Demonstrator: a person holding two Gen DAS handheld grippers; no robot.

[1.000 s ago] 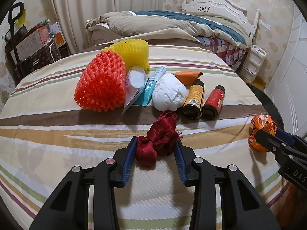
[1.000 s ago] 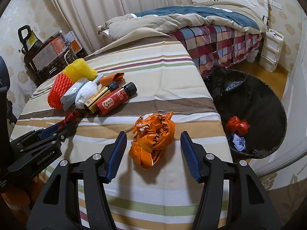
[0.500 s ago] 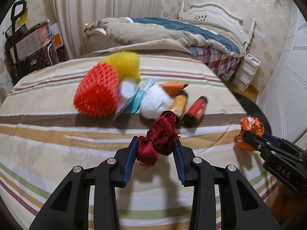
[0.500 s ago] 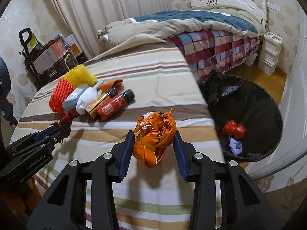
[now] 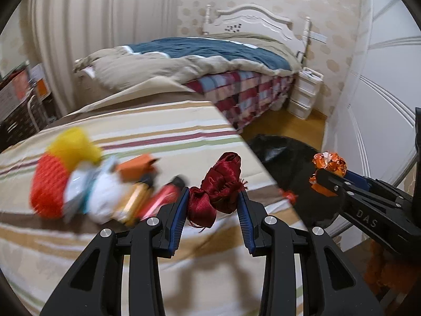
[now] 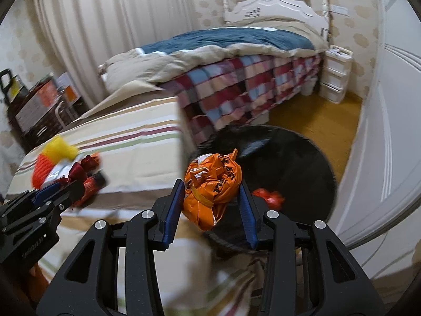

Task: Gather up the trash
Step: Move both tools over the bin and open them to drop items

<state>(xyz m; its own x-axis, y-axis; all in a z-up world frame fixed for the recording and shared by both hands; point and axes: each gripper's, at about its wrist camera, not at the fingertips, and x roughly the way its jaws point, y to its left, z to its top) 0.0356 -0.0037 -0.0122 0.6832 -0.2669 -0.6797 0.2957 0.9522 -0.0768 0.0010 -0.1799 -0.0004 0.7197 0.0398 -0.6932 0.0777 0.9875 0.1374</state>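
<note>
Already the orange wrapper [image 6: 211,197] sits pinched in the right gripper [image 6: 210,205] over the black bin [image 6: 297,163], red scrap [image 6: 268,197] inside; the left gripper [image 5: 213,210] clamps a maroon ribbon [image 5: 218,187] above the striped table [image 5: 131,131]. Both await dropping — a pile [image 5: 100,184] remains. Since earlier, both have lifted and swung binward.

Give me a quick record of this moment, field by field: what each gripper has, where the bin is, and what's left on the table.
left gripper: shut on dark red ribbon, above the striped table
right gripper: shut on orange plastic bag, above the edge of the black bin
bin contents: one red crumpled piece visible
left on table: blurred pile of foam nets, bottles and wrappers
</note>
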